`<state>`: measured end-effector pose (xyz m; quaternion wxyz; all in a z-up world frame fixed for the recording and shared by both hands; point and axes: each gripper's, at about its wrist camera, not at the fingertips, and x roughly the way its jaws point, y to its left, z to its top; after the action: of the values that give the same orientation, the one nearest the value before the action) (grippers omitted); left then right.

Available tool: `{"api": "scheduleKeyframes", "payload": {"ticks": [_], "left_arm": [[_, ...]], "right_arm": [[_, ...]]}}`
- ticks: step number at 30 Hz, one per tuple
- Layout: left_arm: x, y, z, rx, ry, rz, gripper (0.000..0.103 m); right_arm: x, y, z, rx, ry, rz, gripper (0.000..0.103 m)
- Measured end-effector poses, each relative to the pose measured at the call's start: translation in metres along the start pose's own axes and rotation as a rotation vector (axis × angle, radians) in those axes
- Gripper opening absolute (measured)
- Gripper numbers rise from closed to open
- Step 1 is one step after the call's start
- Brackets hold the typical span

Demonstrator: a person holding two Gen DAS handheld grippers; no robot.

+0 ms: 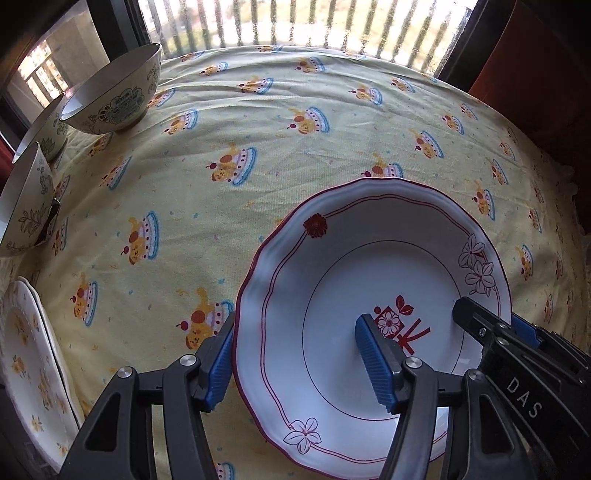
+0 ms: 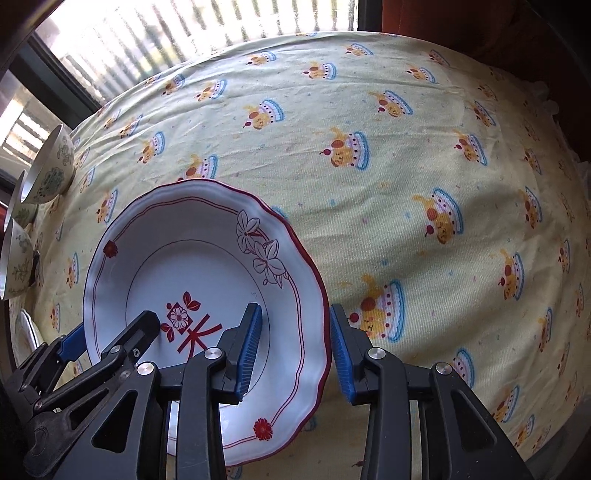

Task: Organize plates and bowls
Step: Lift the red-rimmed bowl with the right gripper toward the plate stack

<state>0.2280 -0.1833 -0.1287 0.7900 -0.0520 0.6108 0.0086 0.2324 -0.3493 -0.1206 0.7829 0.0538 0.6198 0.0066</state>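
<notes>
left wrist: left gripper (image 1: 295, 363) jaws spread astride plate (image 1: 332, 258) rim, pads clear. right gripper (image 2: 295, 354) likewise at opposite rim, not pinching. bowls (image 1: 114, 92) far left on surface (image 1: 295, 129).

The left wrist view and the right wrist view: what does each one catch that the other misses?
Only the left wrist view shows the yellow-flowered plates broadly, and the left gripper from behind, one finger either side of the red-rimmed plate's edge.

Only the right wrist view shows the right gripper from behind, straddling the opposite edge with gaps, and more bare tablecloth beyond.

Both show that red-rimmed plate, three patterned bowls at the left, the cartoon-print tablecloth, the window railing, and the other gripper reaching in.
</notes>
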Motion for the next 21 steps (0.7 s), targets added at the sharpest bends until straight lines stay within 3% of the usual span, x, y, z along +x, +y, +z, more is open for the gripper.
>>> {"api": "scheduleKeyframes", "payload": {"ticks": [13,21], "left_arm": [[0.001,-0.011,0.008,0.071,-0.013,-0.001,0.066],[-0.004,-0.019,0.003,0.153,-0.021,0.022,0.068]], "right_arm": [[0.004,0.006,0.01,0.033,-0.06,-0.016,0.05],[0.003,0.011,0.002,0.057,-0.038,-0.043,0.051]]}}
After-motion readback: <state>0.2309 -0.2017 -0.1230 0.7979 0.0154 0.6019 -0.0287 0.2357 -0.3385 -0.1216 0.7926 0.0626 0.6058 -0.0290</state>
